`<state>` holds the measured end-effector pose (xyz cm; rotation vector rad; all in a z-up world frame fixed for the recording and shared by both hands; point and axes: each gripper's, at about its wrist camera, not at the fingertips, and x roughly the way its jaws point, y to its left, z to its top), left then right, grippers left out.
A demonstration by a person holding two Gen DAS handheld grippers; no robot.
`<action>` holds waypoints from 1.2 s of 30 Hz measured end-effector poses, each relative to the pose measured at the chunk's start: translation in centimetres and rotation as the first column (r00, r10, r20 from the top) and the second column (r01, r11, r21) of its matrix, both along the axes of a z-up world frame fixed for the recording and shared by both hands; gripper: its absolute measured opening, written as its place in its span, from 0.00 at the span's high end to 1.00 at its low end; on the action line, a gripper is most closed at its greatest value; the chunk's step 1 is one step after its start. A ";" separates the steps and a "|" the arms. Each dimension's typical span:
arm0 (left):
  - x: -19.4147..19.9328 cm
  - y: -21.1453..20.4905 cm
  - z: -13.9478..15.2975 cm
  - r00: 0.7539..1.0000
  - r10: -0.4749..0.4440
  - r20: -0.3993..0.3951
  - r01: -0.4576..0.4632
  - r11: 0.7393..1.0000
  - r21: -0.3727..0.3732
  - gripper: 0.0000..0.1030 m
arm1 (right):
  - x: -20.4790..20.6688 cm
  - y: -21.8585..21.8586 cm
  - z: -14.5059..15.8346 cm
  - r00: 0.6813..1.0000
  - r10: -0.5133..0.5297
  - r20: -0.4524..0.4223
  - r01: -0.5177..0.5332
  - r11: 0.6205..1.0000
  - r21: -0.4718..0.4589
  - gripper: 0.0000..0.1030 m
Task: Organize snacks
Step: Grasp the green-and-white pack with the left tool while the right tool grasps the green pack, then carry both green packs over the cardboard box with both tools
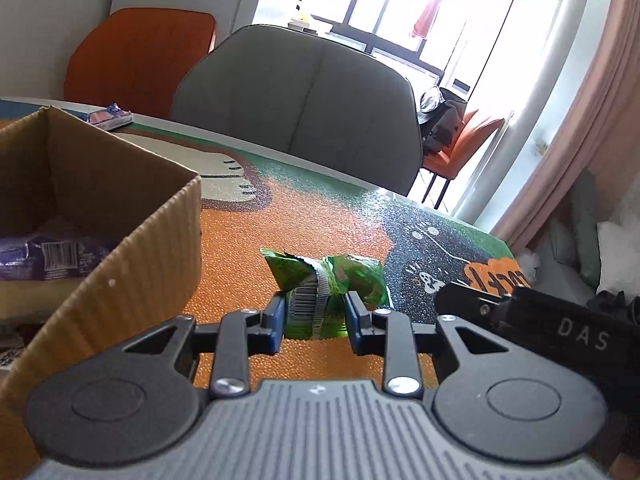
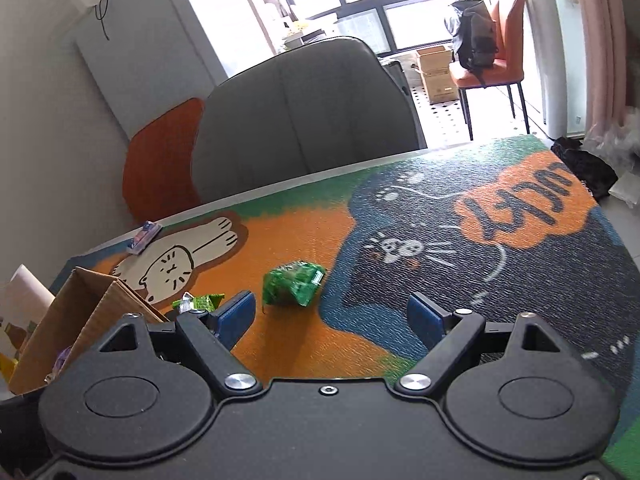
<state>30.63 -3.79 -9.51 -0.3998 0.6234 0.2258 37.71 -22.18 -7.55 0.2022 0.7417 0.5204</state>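
Observation:
My left gripper (image 1: 314, 324) is shut on a crumpled green snack packet (image 1: 328, 292), its blue pads pressing both sides, lifted just above the orange part of the mat. An open cardboard box (image 1: 120, 208) stands close on its left, with a purple packet (image 1: 40, 258) inside. My right gripper (image 2: 332, 316) is open and holds nothing. Another green packet (image 2: 294, 282) lies on the mat a little ahead of it, left of centre. A further bit of green packet (image 2: 198, 302) shows by the box (image 2: 92, 304), partly hidden behind the right gripper's left finger.
A pink and purple packet (image 2: 144, 236) lies near the table's far left edge. A grey chair (image 2: 304, 112) and an orange chair (image 2: 160, 168) stand behind the table. The cartoon mat (image 2: 500, 240) covers the tabletop to the right. The right gripper's body (image 1: 560, 328) sits beside the left one.

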 end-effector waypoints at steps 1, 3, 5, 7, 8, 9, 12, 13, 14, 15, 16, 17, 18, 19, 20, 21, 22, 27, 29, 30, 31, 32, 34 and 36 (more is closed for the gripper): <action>0.1 0.1 -0.1 1.000 0.002 0.001 -0.002 1.000 -0.004 0.71 | 0.2 0.2 0.0 1.000 0.002 -0.001 -0.002 1.000 0.000 0.19; 0.2 0.5 -0.3 1.000 0.008 0.006 -0.008 1.000 -0.015 0.71 | 0.5 0.7 -0.2 1.000 0.007 0.001 -0.007 1.000 -0.003 0.19; 0.3 0.9 -0.7 1.000 0.015 0.008 -0.015 0.999 -0.029 0.71 | 0.9 1.1 -0.3 1.000 0.008 -0.001 -0.008 1.000 -0.010 0.19; 0.3 1.3 -1.0 1.000 0.023 0.010 -0.023 0.999 -0.043 0.71 | 1.2 1.6 -0.5 1.000 0.010 -0.002 -0.010 1.000 -0.016 0.19; 0.4 1.4 -1.2 1.000 0.028 0.010 -0.027 0.998 -0.050 0.71 | 1.4 1.9 -0.6 1.000 0.012 -0.002 -0.012 1.000 -0.020 0.19; 0.6 1.5 -1.4 1.000 0.030 0.010 -0.029 0.998 -0.055 0.71 | 1.5 2.1 -0.7 1.000 0.013 -0.004 -0.013 1.000 -0.023 0.19; 0.9 1.8 -1.8 0.999 0.035 0.007 -0.035 0.998 -0.060 0.71 | 2.2 2.9 -1.2 1.000 0.018 -0.011 -0.019 0.999 -0.034 0.19; 1.0 1.8 -2.0 0.999 0.035 0.006 -0.034 0.997 -0.063 0.71 | 2.4 3.2 -1.3 1.000 0.021 -0.015 -0.022 0.999 -0.036 0.19; 1.1 1.8 -2.1 0.999 0.036 0.007 -0.035 0.997 -0.067 0.71 | 2.6 3.5 -1.5 1.000 0.024 -0.019 -0.024 0.999 -0.036 0.19; 1.2 1.9 -2.2 0.999 0.037 0.007 -0.036 0.997 -0.067 0.71 | 2.9 3.8 -1.7 0.999 0.028 -0.022 -0.029 0.999 -0.039 0.19; 1.3 1.9 -2.3 0.999 0.036 0.006 -0.036 0.997 -0.067 0.71 | 3.1 4.1 -1.8 0.999 0.032 -0.022 -0.033 0.999 -0.043 0.19; 1.4 2.0 -2.4 0.999 0.035 0.007 -0.034 0.997 -0.070 0.71 | 3.4 4.4 -1.9 0.999 0.033 -0.021 -0.034 0.998 -0.046 0.19; 1.4 2.1 -2.4 0.999 0.035 0.008 -0.034 0.997 -0.073 0.71 | 3.6 4.6 -1.9 0.999 0.035 -0.022 -0.036 0.998 -0.046 0.19; 1.5 2.1 -2.5 0.999 0.035 0.008 -0.035 0.997 -0.075 0.71 | 3.8 5.0 -2.0 0.999 0.040 -0.024 -0.041 0.998 -0.047 0.19; 1.7 2.0 -2.5 0.999 0.038 0.009 -0.037 0.996 -0.075 0.71 | 4.0 5.3 -2.2 0.999 0.045 -0.026 -0.046 0.998 -0.051 0.19; 1.7 2.1 -2.6 0.999 0.041 0.009 -0.040 0.996 -0.076 0.71 | 4.3 5.7 -2.3 0.998 0.050 -0.028 -0.052 0.997 -0.058 0.19; 1.6 2.1 -2.7 0.999 0.043 0.007 -0.042 0.996 -0.077 0.71 | 4.5 6.1 -2.6 0.998 0.055 -0.035 -0.058 0.996 -0.068 0.21; 1.2 1.9 -2.7 0.999 0.043 -0.001 -0.043 0.997 -0.066 0.71 | 4.7 6.4 -2.9 0.995 0.073 -0.070 -0.079 0.993 -0.086 0.65; 1.1 1.9 -2.7 0.999 0.041 -0.002 -0.041 0.997 -0.073 0.71 | 4.4 6.0 -2.7 0.996 0.064 -0.069 -0.069 0.994 -0.085 0.67; 1.1 1.8 -2.6 0.999 0.039 -0.001 -0.039 0.996 -0.077 0.71 | 4.1 5.7 -2.6 0.996 0.058 -0.065 -0.063 0.994 -0.088 0.67; 1.0 1.8 -2.5 0.999 0.037 -0.001 -0.037 0.996 -0.082 0.71 | 3.8 5.5 -2.5 0.997 0.051 -0.060 -0.056 0.994 -0.091 0.68; 0.8 1.8 -2.4 0.999 0.033 -0.002 -0.033 0.996 -0.086 0.71 | 3.4 5.1 -2.3 0.997 0.043 -0.057 -0.048 0.995 -0.090 0.68; 0.2 1.7 -2.0 1.000 0.023 0.004 -0.022 0.996 -0.084 0.71 | 2.7 4.4 -1.8 0.999 0.023 -0.050 -0.027 0.997 -0.078 0.68; -0.3 1.7 -1.3 1.000 0.011 0.014 -0.009 0.997 -0.082 0.71 | 2.0 3.9 -1.0 0.999 0.011 -0.038 -0.013 0.997 -0.070 0.69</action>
